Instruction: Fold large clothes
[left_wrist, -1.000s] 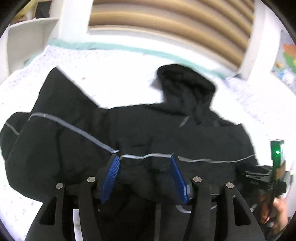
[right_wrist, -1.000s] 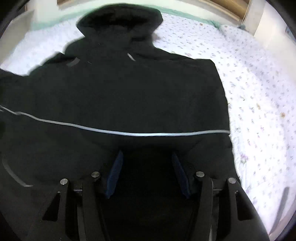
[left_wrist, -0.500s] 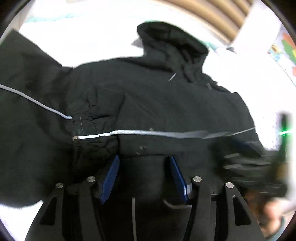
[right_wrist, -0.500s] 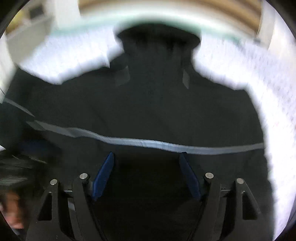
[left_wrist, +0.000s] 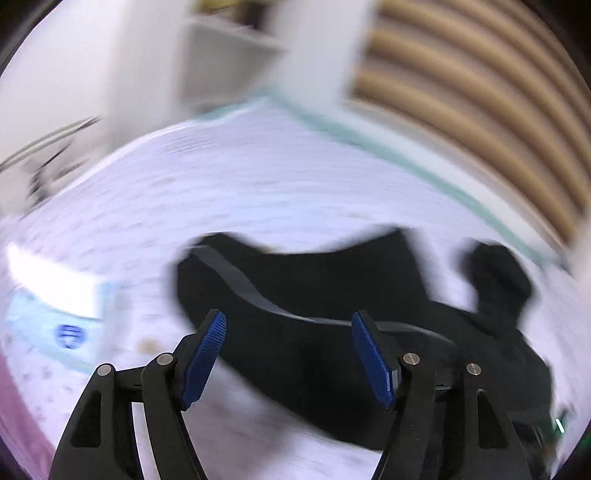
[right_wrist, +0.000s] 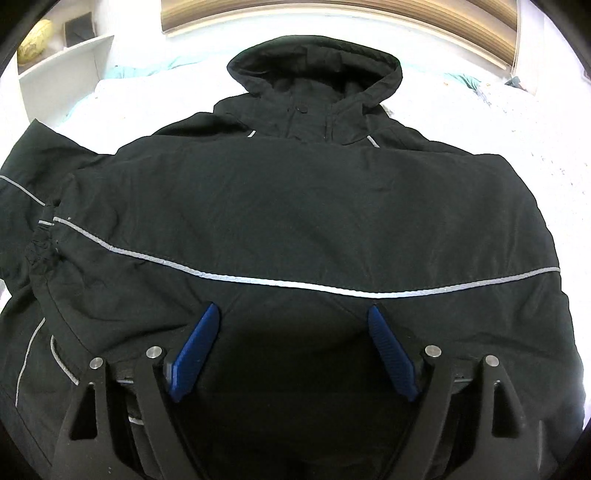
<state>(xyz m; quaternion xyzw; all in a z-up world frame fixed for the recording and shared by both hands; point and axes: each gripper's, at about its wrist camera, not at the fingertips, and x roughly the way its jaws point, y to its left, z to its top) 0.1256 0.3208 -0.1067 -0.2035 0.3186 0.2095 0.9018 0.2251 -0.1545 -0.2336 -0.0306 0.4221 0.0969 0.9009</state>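
Note:
A black hooded jacket (right_wrist: 295, 206) with a thin silver reflective stripe lies flat on the white bed, hood (right_wrist: 314, 70) at the far end. A sleeve is folded across its front, the elastic cuff (right_wrist: 44, 243) at the left. My right gripper (right_wrist: 293, 328) is open and empty just above the jacket's lower part. In the blurred left wrist view my left gripper (left_wrist: 288, 328) is open and empty, above the jacket's spread left sleeve (left_wrist: 295, 295) with bare bed sheet under its left finger.
The bed sheet (left_wrist: 229, 192) is white with small flowers. A light blue and white packet (left_wrist: 59, 314) lies on the bed at the left. White shelves (right_wrist: 62, 66) stand at the far left and a wooden slatted headboard (left_wrist: 472, 92) behind.
My left gripper has swung fast to the left, off the jacket's body to its left sleeve. My right gripper has pulled back a little and steadied. Both stay open.

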